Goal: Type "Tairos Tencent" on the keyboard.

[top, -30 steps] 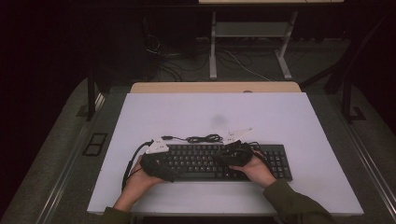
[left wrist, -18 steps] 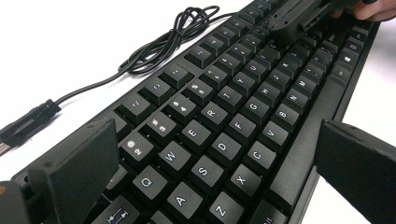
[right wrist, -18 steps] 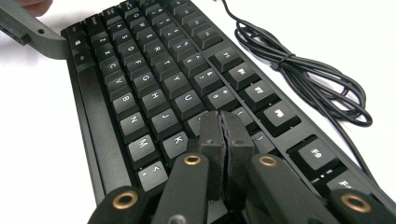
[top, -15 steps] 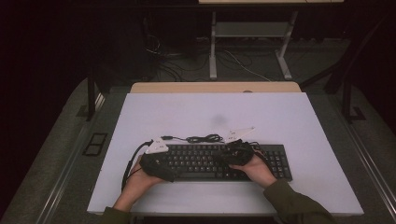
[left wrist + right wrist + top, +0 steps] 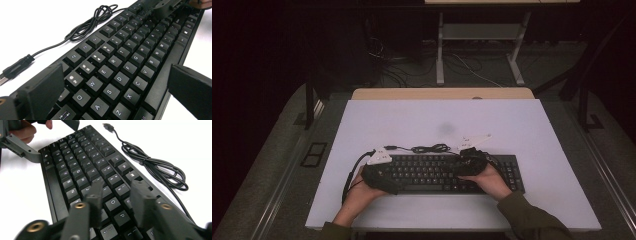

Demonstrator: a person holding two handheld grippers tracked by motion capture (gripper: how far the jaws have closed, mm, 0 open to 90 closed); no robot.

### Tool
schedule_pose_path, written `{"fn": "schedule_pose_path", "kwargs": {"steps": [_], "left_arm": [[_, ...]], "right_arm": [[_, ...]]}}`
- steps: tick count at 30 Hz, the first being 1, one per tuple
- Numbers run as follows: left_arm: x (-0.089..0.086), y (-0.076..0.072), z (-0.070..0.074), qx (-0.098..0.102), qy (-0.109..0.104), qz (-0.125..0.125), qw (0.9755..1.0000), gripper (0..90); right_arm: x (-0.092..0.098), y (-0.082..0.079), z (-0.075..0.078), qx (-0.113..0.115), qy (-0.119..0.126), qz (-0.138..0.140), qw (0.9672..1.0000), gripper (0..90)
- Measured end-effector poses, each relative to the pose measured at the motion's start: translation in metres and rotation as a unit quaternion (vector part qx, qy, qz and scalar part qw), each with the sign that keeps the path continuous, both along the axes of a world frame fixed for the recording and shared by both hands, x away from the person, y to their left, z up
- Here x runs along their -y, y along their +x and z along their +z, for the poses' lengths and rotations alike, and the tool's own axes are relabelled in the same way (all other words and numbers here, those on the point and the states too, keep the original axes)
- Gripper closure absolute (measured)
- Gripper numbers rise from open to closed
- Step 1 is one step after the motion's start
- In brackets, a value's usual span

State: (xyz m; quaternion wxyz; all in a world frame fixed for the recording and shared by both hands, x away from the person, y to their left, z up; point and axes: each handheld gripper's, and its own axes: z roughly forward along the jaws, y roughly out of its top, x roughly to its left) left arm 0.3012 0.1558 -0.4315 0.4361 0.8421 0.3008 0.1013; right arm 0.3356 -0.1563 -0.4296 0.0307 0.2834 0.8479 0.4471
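Observation:
A black keyboard lies flat near the white table's front edge. At its left end my left gripper stands wide open. One jaw is by the keyboard's back edge; the other stands clear of the front edge, with white table showing in the gap. My right gripper hovers over the keys near the right end. Its jaws have just been opening and stand a little apart, blurred, with nothing gripped between them. Each gripper is held by one of the person's hands.
The keyboard's black cable lies bundled behind it, its USB plug loose on the table. A wooden edge borders the far side; dark floor and desk legs lie beyond.

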Motion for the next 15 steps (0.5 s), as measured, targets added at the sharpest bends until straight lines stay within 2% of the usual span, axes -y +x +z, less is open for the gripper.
{"fn": "schedule_pose_path", "kwargs": {"steps": [9,12,15], "left_arm": [[-0.0037,-0.0014,0.0031,0.005,0.000,0.002,1.0000,5.3],[-0.0058,-0.0017,0.0040,0.004,-0.003,0.007,1.0000,7.9],[-0.0085,-0.0017,0.0048,0.003,-0.005,0.009,0.9999,14.1]], "right_arm": [[0.0040,0.0007,-0.0004,0.007,0.015,-0.011,0.9998,40.5],[0.0049,0.0014,-0.0008,0.007,0.021,-0.010,0.9997,36.0],[0.0056,0.0020,-0.0013,0.007,0.025,-0.013,0.9996,34.0]]}}
